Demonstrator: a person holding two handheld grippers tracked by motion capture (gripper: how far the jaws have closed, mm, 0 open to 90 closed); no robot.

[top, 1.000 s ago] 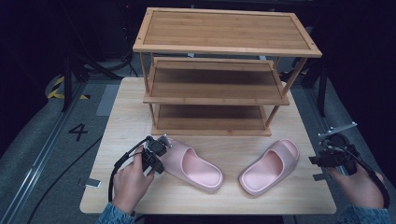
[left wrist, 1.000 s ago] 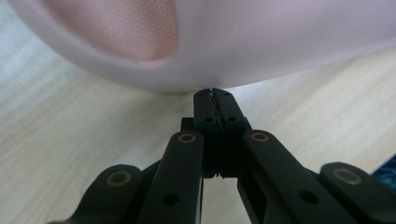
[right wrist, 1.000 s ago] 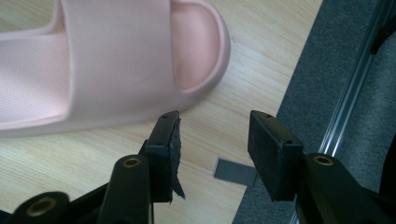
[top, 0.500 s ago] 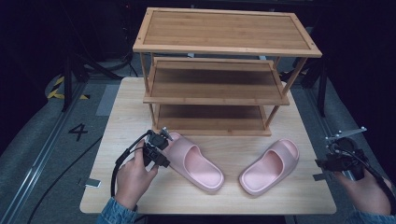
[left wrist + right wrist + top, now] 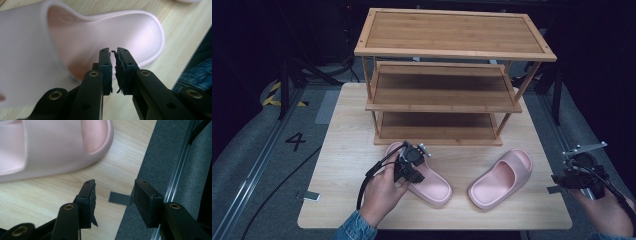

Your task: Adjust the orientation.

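Note:
Two pink slide slippers lie on the wooden table (image 5: 347, 150) in front of the rack. My left gripper (image 5: 412, 167) hovers over the left slipper (image 5: 432, 187), just behind its strap. In the left gripper view its jaws (image 5: 113, 53) point at the dotted footbed (image 5: 105, 32); they have just been opening and stand a narrow gap apart with nothing between them. My right gripper (image 5: 562, 180) sits off the table's right edge, beside the right slipper (image 5: 502, 177). Its jaws (image 5: 113, 185) are open, just widened slightly, and empty, with the slipper's toe (image 5: 55, 142) ahead.
A three-tier wooden shoe rack (image 5: 452, 50) stands at the back of the table, its shelves bare. A grey tape strip (image 5: 120, 198) hangs off the right table edge. Dark carpet and a metal floor rail (image 5: 175, 182) run along the right.
My left hand has moved right, from beside the left slipper's toe to over its strap, and its jaws have parted slightly. The right hand has barely shifted.

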